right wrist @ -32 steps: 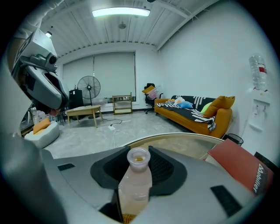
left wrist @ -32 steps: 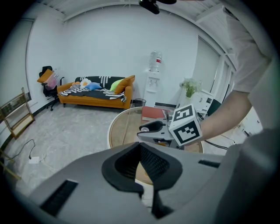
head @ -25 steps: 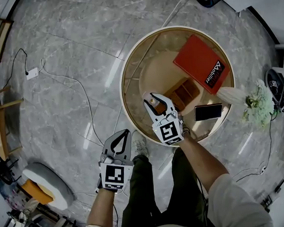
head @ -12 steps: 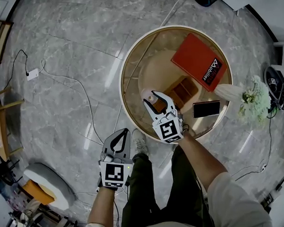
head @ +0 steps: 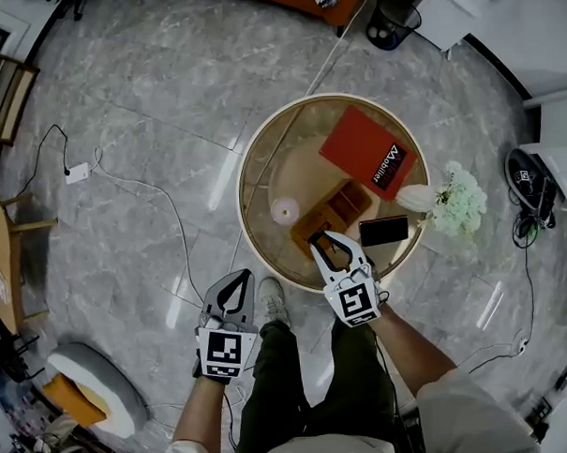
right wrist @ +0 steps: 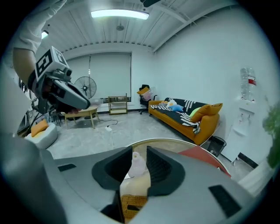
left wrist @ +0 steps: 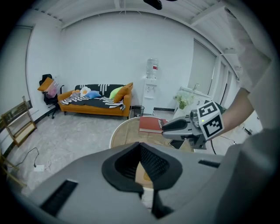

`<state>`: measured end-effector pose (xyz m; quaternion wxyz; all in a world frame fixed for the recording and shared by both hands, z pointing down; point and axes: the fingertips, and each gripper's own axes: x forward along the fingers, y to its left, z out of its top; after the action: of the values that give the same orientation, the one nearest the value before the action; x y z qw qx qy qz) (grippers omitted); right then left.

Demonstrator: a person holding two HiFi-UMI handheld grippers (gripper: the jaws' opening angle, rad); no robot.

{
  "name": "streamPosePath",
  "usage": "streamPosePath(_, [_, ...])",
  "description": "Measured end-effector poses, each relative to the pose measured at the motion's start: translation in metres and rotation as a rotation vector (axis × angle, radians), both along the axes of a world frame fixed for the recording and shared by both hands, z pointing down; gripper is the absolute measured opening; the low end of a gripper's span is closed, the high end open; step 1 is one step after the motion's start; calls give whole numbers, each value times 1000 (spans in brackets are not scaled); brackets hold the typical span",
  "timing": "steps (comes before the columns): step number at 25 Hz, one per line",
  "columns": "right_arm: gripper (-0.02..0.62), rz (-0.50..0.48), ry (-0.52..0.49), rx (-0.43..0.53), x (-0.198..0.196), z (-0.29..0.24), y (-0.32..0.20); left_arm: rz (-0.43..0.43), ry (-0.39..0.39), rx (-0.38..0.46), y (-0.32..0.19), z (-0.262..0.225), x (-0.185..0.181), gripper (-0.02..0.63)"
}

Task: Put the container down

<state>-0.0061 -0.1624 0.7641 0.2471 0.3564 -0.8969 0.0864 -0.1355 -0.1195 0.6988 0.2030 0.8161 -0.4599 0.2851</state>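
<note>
The container (head: 285,210), a small pale pink bottle, stands upright on the round glass table (head: 252,147), left of a brown woven tray (head: 332,212). My right gripper (head: 333,242) hovers near the table's front edge, well back from the container. Its jaws are closing with nothing between them. In the right gripper view the container (right wrist: 138,166) shows in the distance through the gap of the right gripper (right wrist: 139,151). My left gripper (head: 236,277) is shut and empty over the floor, left of the table.
On the table lie a red book (head: 365,153) and a dark phone (head: 384,231). A vase of white flowers (head: 447,202) stands at its right rim. A cable (head: 141,185) runs across the marble floor. The person's legs are below the grippers.
The right gripper has let go of the container and drawn back toward the person. The container now stands alone on the table. The left gripper has barely moved.
</note>
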Motion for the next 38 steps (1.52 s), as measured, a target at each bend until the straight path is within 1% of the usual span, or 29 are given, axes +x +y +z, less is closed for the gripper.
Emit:
streamPosePath(3, [86,30,-3,6,14,-40,10,12,-1,26,3,-27,5,8])
streamPosePath(7, [49,86,2,-13,29,-92,23,7,4,54,12,-62,11,8])
streamPosePath(9, [32,83,0,26,35,-118,29,4,10,66,20,-79,14,8])
streamPosePath(12, [23,83,-6,71,46,-154,38,0,20,81,32,-102,21,8])
streamPosePath(17, [21,99,-15,71,61,-203,64,2,30,105,53,-136,30,8])
streamPosePath(21, [20,111,-14,67,72,-227,85,-2,40,134,65,-162,34,8])
streamPosePath(26, [20,126,-8,69,84,-252,107,13,44,162,79,-189,43,8])
streamPosePath(38, [20,128,-10,105,89,-280,121,25,38,215,85,-221,50,8])
